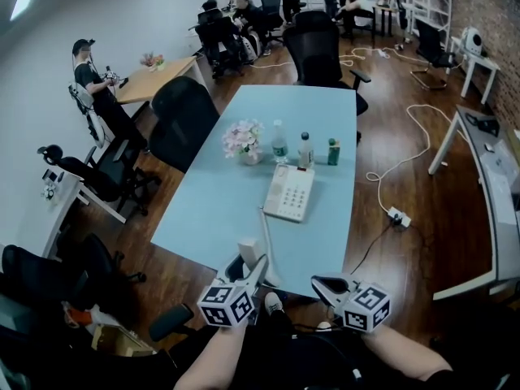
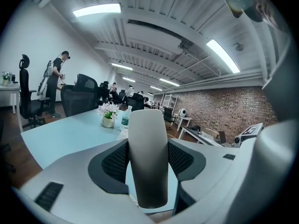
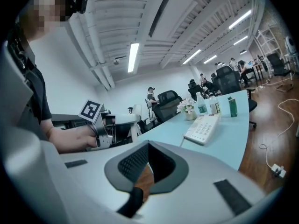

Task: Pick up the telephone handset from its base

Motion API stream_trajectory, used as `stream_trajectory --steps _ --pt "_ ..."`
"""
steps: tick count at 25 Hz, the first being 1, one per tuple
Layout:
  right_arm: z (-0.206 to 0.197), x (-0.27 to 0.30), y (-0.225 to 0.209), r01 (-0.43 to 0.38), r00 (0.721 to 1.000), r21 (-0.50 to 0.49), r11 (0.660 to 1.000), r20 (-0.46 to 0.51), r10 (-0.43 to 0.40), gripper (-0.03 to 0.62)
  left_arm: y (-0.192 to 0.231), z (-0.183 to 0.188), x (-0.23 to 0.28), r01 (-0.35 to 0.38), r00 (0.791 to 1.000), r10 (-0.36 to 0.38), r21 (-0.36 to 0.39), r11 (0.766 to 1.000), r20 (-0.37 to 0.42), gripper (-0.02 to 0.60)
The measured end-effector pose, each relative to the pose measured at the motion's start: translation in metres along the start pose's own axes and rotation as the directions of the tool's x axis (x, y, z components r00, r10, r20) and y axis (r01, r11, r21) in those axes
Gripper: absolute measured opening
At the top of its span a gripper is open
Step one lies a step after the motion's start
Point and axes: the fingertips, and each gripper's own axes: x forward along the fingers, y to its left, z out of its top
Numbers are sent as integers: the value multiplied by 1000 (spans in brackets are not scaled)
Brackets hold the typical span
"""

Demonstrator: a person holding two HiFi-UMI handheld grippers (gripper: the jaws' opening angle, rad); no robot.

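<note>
The left tool (image 1: 250, 276) is clamped on the white plastic telephone handset (image 2: 147, 157), held above the near edge of the pale blue surface (image 1: 211, 210). Its white push-button base (image 1: 288, 192) sits beyond. The right tool (image 1: 319, 283) has its jaws together, empty.

The left hand-held gripper (image 2: 147, 146) clamps the white telephone handset (image 2: 147, 171) upright between its jaws, with the pads pressing both sides. Beyond it, the light blue table (image 2: 60, 136) carries a flower pot (image 2: 108, 121) and a bottle (image 2: 125, 119).
</note>
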Motion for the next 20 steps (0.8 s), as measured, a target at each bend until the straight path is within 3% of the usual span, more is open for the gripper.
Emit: stream_trajectory --steps 20 --pt "-3 -3 9 -32 999 -34 999 4 32 12 -5 8 -6 -22 1000 22 39 999 -4 239"
